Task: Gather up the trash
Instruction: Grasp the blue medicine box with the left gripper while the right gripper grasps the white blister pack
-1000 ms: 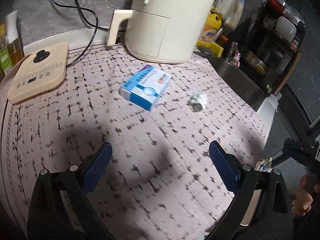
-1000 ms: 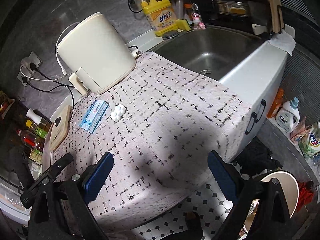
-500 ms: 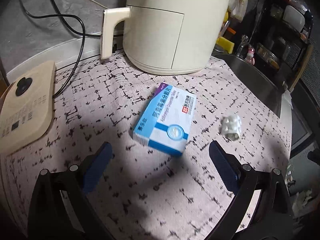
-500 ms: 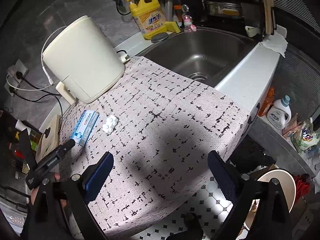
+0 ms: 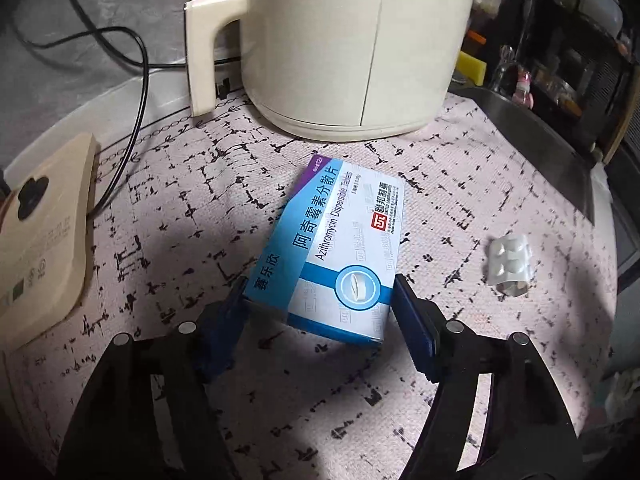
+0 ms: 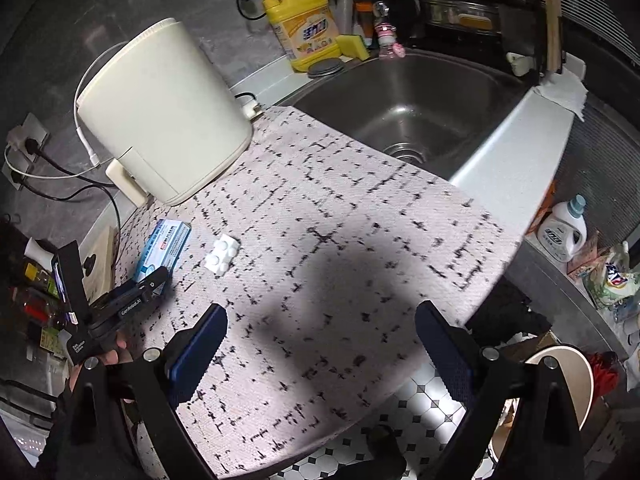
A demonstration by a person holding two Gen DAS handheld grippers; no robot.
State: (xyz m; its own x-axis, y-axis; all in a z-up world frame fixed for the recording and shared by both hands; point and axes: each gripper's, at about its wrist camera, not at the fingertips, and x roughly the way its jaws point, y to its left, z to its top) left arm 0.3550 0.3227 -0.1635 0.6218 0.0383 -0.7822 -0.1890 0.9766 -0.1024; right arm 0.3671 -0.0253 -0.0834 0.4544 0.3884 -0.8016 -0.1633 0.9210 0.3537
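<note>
A blue and white medicine box (image 5: 340, 248) lies on the patterned cloth in front of the cream appliance. My left gripper (image 5: 318, 292) has its two blue pads against the box's near end, one on each side. The box (image 6: 162, 248) and the left gripper (image 6: 150, 282) also show at the left of the right wrist view. A white blister pack of pills (image 5: 509, 265) lies to the right of the box; it also shows in the right wrist view (image 6: 221, 255). My right gripper (image 6: 320, 340) is open and empty, above the cloth's near edge.
A cream appliance (image 5: 340, 40) with a handle stands behind the box. A beige scale (image 5: 36, 236) lies at the left. A steel sink (image 6: 408, 96) lies to the right of the cloth, a yellow detergent bottle (image 6: 304, 28) behind it. A bin (image 6: 552, 392) stands on the floor.
My left gripper moved forward to the medicine box and its jaws narrowed onto the box's near end. My right gripper shifted slightly and stayed open.
</note>
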